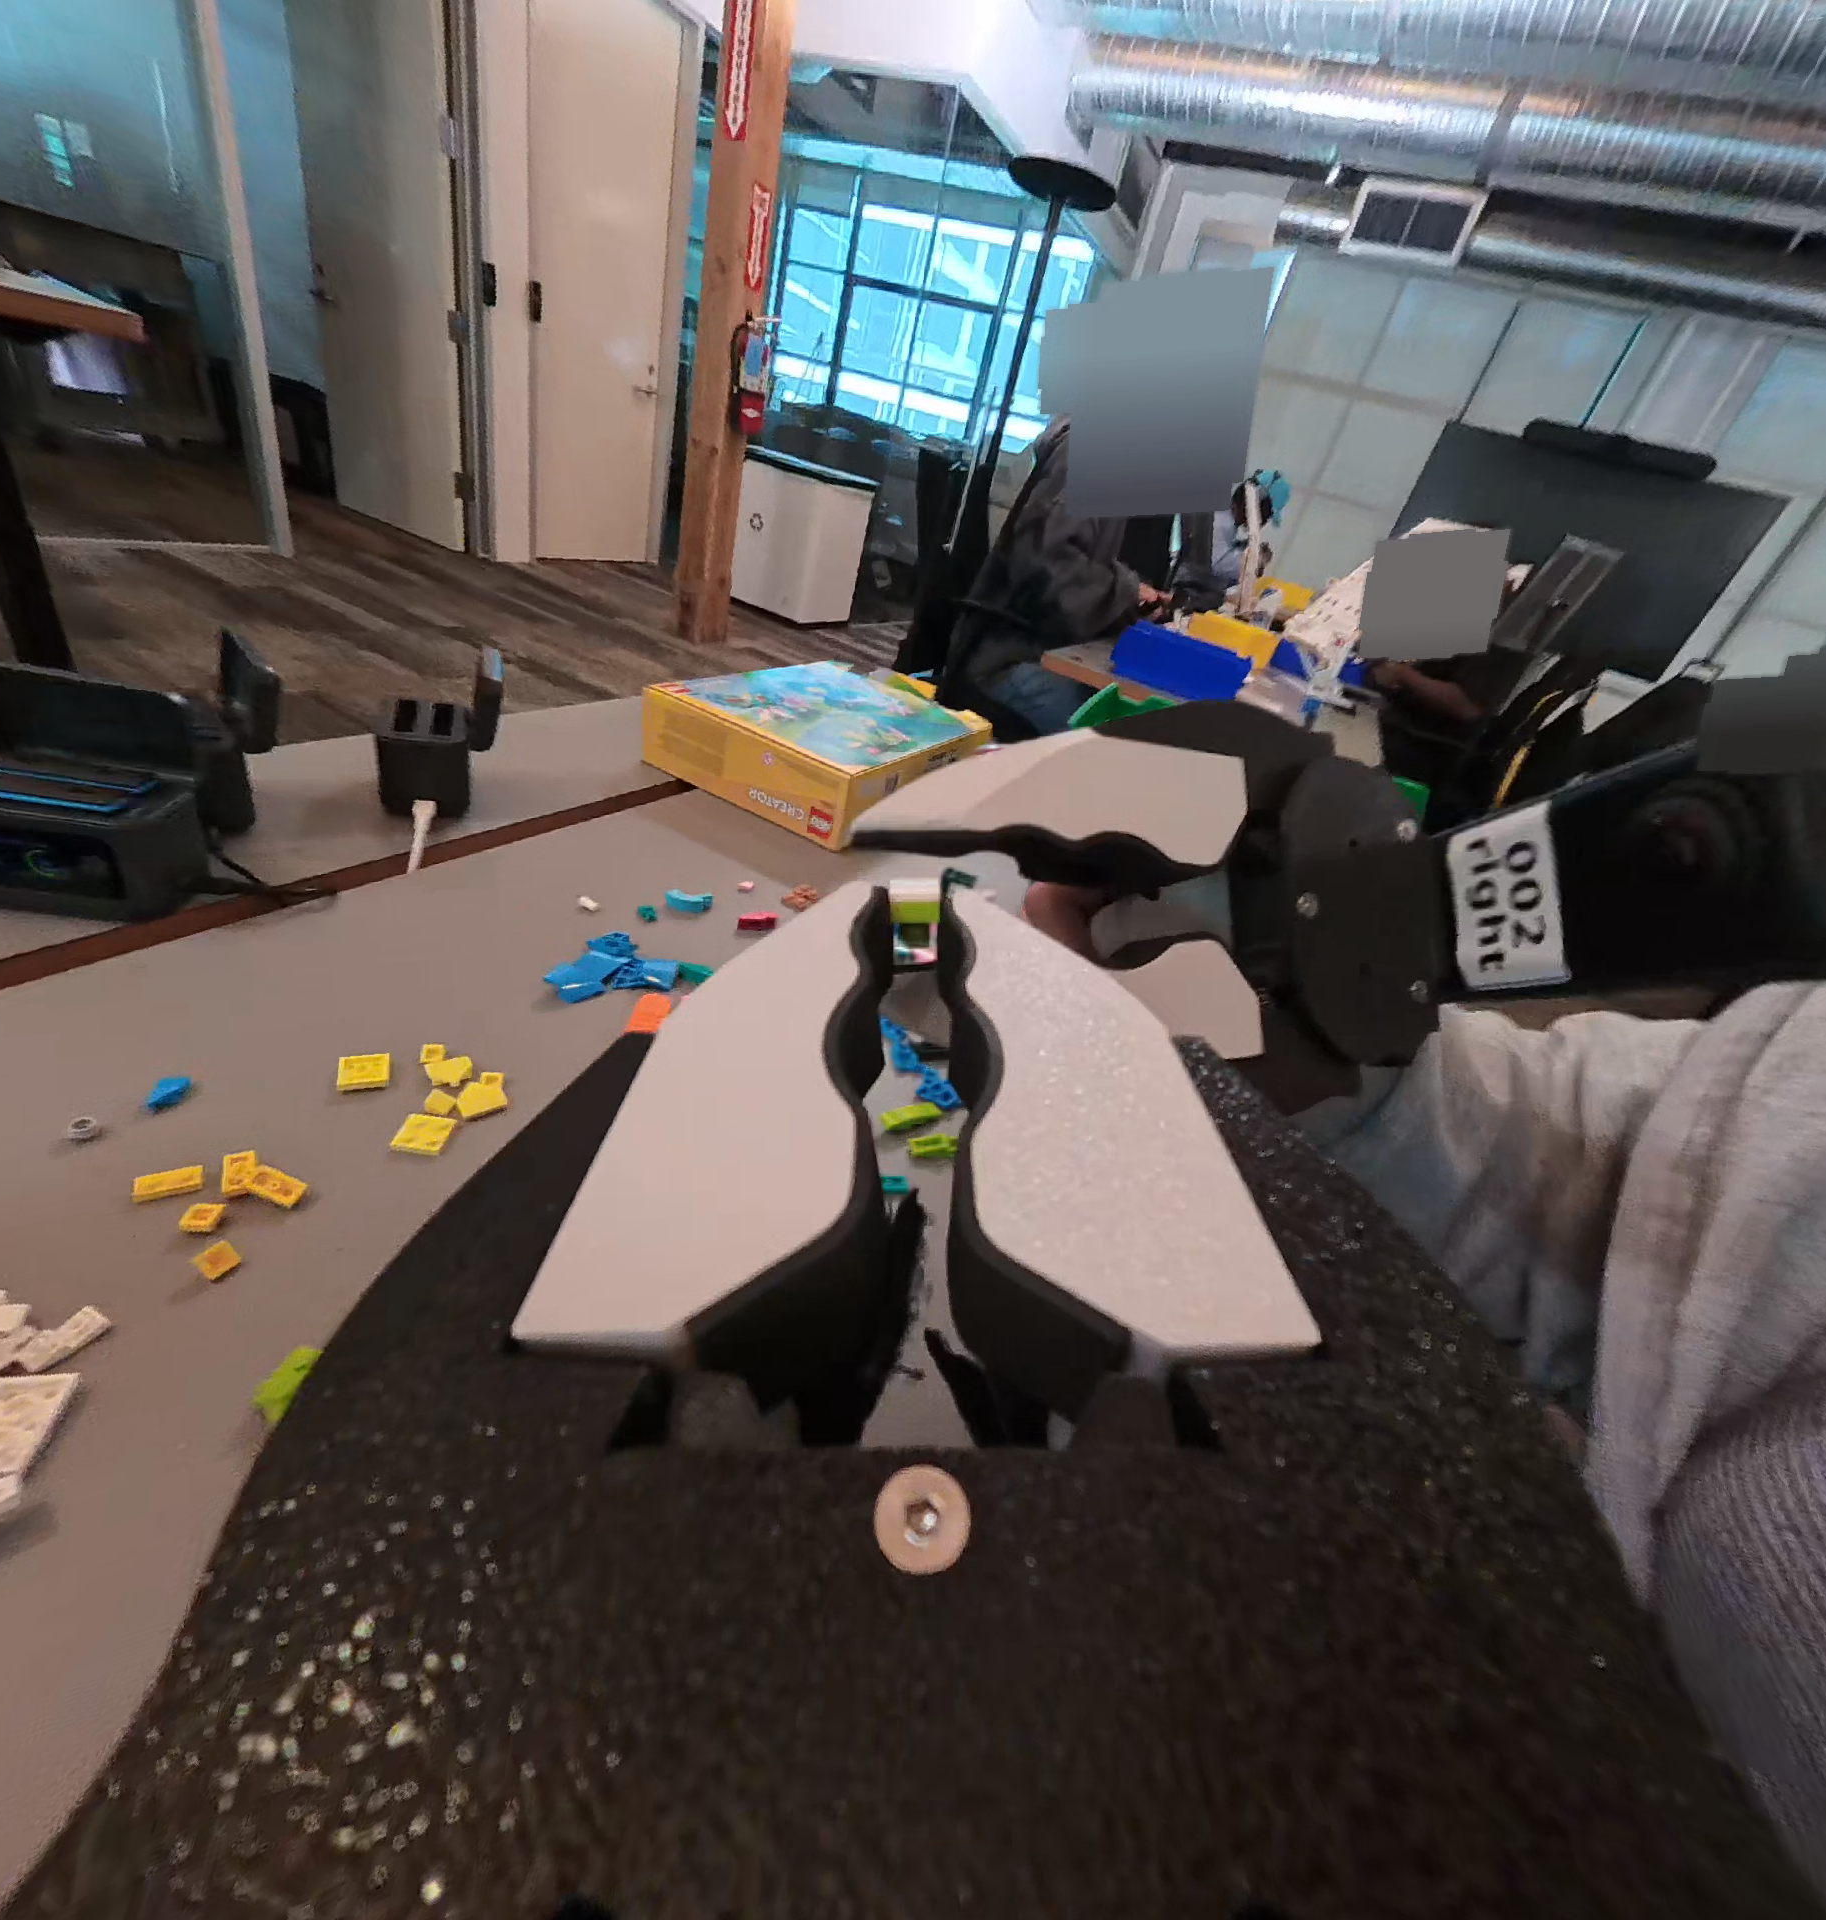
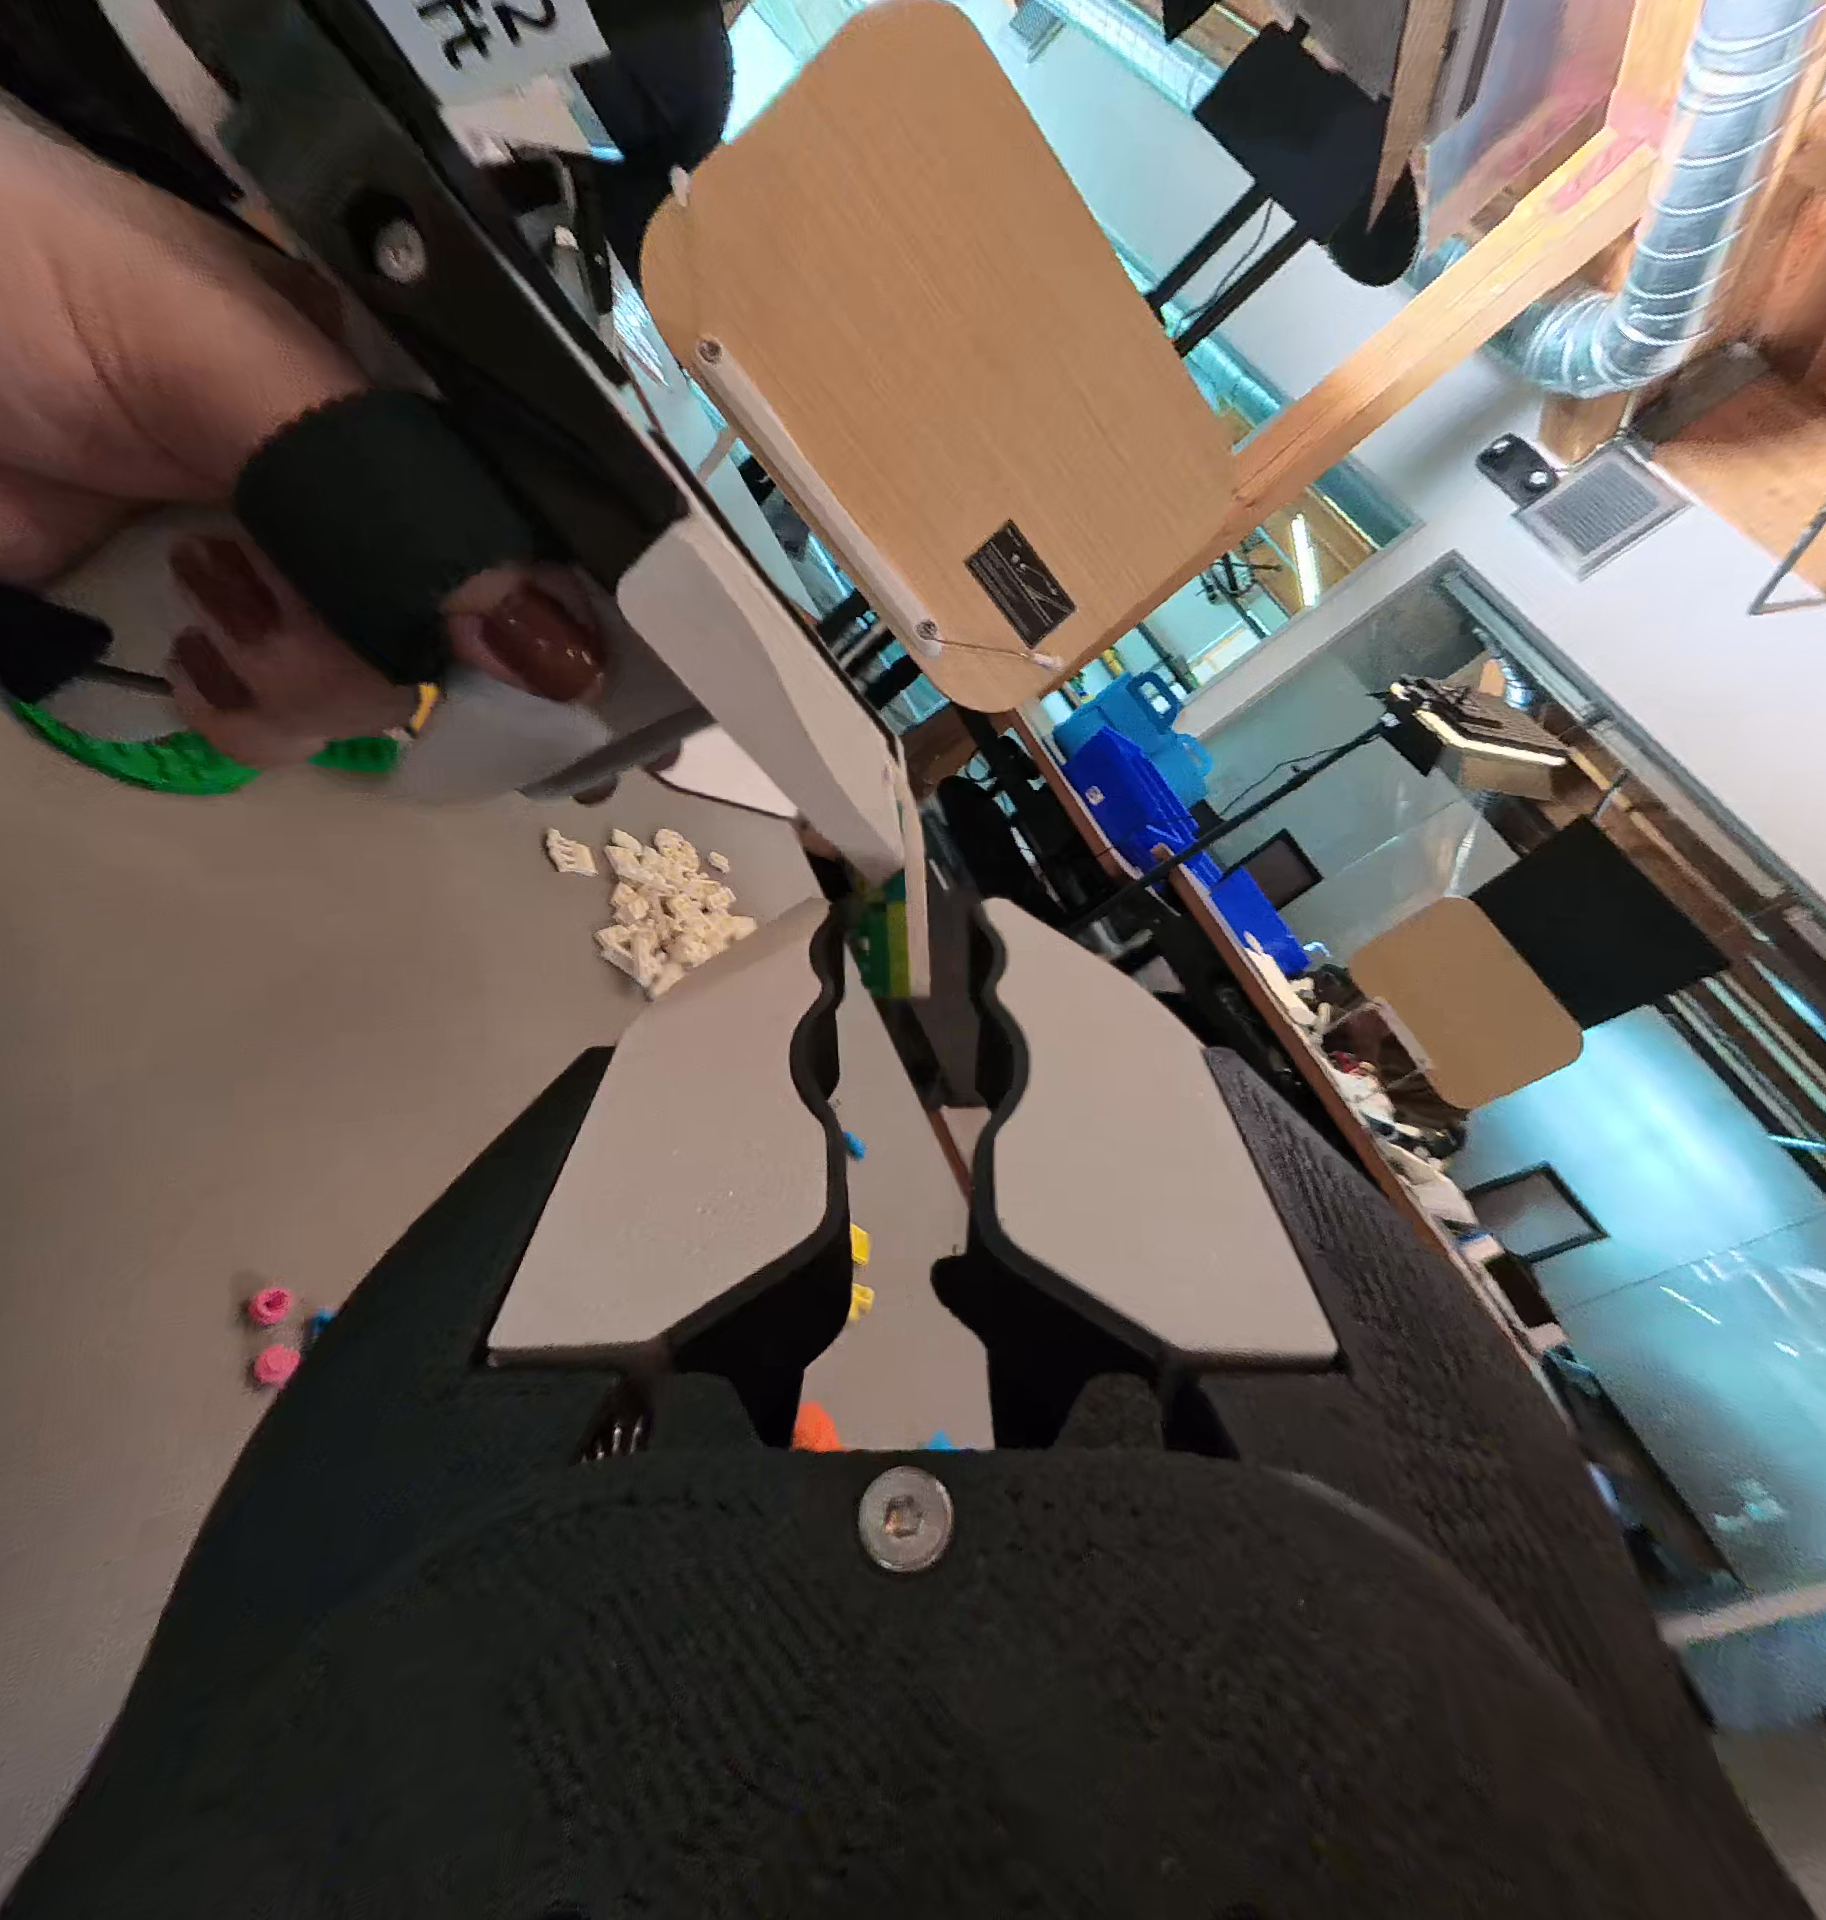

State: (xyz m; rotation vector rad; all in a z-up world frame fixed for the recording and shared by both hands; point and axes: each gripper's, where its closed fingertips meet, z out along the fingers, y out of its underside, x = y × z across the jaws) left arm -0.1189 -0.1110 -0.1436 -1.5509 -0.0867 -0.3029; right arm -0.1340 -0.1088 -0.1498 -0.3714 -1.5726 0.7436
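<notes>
In the left wrist view my left gripper (image 1: pixel 914 920) is shut on a small stack of bricks (image 1: pixel 914 899), white and lime green on top with pink and teal below, held above the grey table (image 1: pixel 296 966). My right gripper (image 2: pixel 909 961) is open. In the right wrist view the same stack (image 2: pixel 881 940) sits between its fingers close to the left pad, and the right pad stands clear of it. One left gripper finger (image 2: pixel 784 707) reaches in from the upper left. In the left wrist view the right gripper's upper finger (image 1: pixel 1044 800) passes just above the stack.
A yellow box (image 1: pixel 805 738) lies at the table's far edge. Loose blue bricks (image 1: pixel 608 971), yellow tiles (image 1: pixel 431 1101) and white tiles (image 1: pixel 5 1392) lie scattered on the table. Black charging devices (image 1: pixel 78 790) stand at far left. A white brick pile (image 2: pixel 670 904) and pink round pieces (image 2: pixel 270 1335) also lie there. The tips of both grippers are at nearly the same place.
</notes>
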